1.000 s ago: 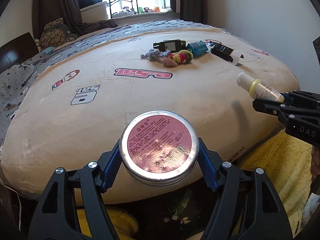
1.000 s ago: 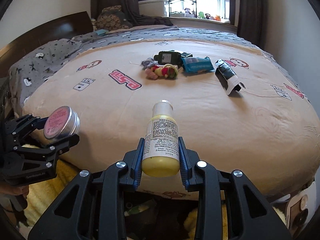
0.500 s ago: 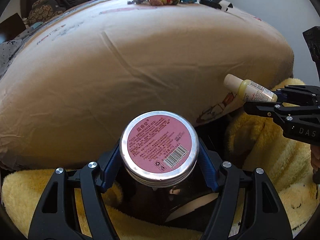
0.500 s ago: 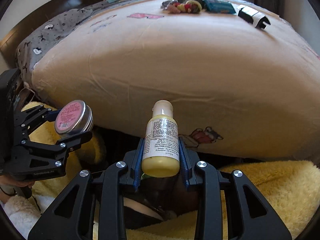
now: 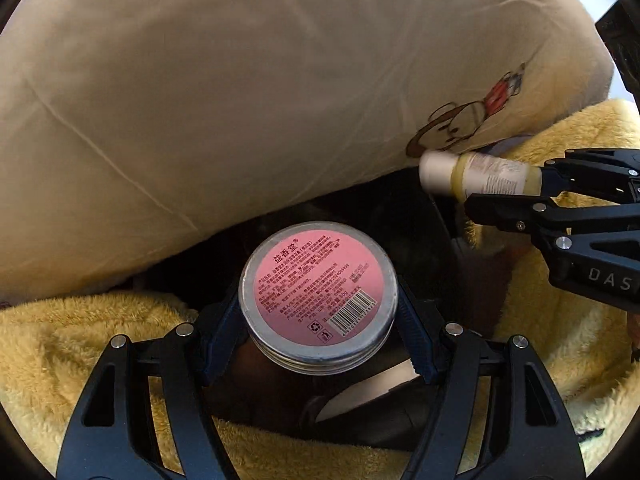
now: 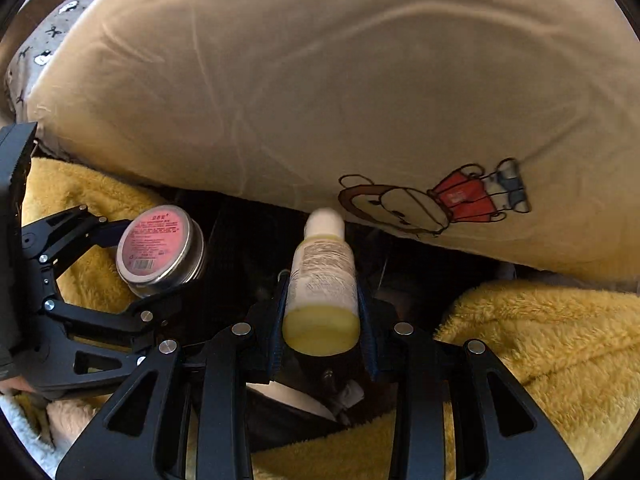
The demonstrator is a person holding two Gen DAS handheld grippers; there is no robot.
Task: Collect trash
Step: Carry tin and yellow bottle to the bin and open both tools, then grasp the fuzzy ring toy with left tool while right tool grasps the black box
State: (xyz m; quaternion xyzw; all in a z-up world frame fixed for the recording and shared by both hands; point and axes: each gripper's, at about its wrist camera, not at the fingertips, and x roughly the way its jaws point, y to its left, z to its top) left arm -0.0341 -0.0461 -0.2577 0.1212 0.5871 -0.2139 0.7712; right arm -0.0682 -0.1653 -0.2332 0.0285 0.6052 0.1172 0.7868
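My left gripper (image 5: 318, 312) is shut on a round metal tin (image 5: 318, 292) with a pink label. It also shows at the left of the right wrist view (image 6: 160, 246). My right gripper (image 6: 322, 312) is shut on a small yellow lotion bottle (image 6: 324, 276) with a white cap, also seen at the right of the left wrist view (image 5: 476, 172). Both grippers hang low over a dark bin opening (image 5: 408, 232) at the foot of the bed, side by side and apart.
The beige bedspread (image 6: 320, 80) with a cartoon print (image 6: 436, 200) bulges just ahead and above. Yellow fleece fabric (image 6: 540, 344) surrounds the dark opening on the left and right. Something pale (image 5: 368, 392) lies inside the dark opening below the tin.
Both grippers have dropped from above the bed to below its edge, over the dark opening. The items on the bed top have left the view. Both grips are unchanged.
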